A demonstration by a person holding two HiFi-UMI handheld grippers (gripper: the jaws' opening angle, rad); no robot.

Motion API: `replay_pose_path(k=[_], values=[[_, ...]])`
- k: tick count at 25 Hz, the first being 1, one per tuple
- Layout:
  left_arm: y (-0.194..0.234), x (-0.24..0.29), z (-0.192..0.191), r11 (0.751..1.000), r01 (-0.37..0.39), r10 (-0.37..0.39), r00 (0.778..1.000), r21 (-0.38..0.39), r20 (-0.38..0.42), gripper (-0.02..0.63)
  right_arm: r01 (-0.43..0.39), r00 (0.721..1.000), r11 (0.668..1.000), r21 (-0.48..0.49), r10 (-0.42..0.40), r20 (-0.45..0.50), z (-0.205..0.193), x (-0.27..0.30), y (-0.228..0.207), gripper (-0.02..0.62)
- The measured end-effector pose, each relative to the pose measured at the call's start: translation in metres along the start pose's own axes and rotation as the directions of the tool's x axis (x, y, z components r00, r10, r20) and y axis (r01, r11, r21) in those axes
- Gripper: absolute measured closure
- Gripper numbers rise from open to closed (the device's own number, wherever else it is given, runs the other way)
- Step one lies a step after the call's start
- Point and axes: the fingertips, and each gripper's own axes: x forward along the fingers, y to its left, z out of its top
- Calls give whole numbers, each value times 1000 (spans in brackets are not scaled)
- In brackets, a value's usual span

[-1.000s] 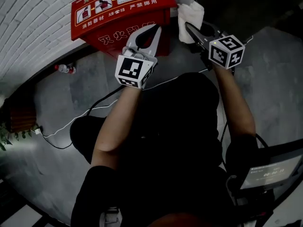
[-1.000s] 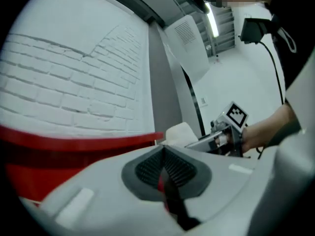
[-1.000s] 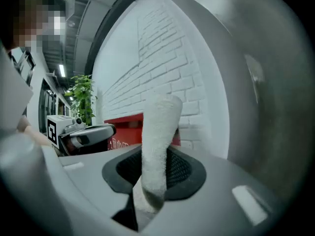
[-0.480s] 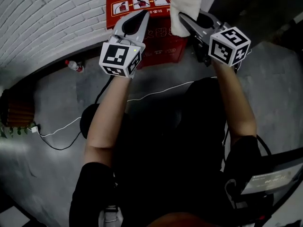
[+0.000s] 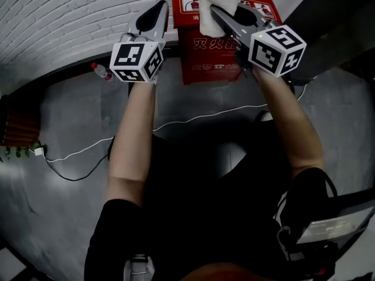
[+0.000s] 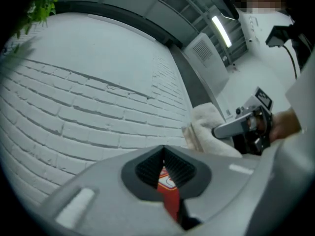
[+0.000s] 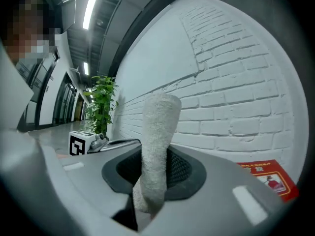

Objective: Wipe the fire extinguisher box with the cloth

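The red fire extinguisher box (image 5: 214, 57) stands against the white brick wall, straight ahead of me. My right gripper (image 5: 218, 10) is shut on a white cloth (image 5: 215, 2), which hangs over the box's top panel. In the right gripper view the cloth (image 7: 157, 136) stands up between the jaws of the right gripper (image 7: 155, 171), and a corner of the box (image 7: 270, 178) shows low right. My left gripper (image 5: 157, 7) is shut and holds nothing, just left of the box by the wall. A red sliver of the box (image 6: 170, 203) shows past the left gripper (image 6: 165, 168).
A plastic bottle (image 5: 101, 70) lies at the wall's foot, left of the box. A white cable (image 5: 187, 119) runs across the grey floor. A potted plant (image 5: 9, 151) is at far left, and a screen device (image 5: 334, 221) at lower right.
The box has come from upper left to straight ahead between the grippers. The cloth has moved from beside the box's right corner to over its top. The left gripper now sits left of the box.
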Motion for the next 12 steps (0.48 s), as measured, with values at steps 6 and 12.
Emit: replay_pose_path(k=[6, 12], values=[[44, -18, -10, 1000, 11, -10, 1000, 26, -7, 606, 28, 998, 999, 24, -30, 54, -9, 73, 47, 492], [79, -38, -11, 1000, -14, 14, 999, -21, 30, 606, 73, 993, 984, 162, -87, 81, -58, 119, 81, 492]])
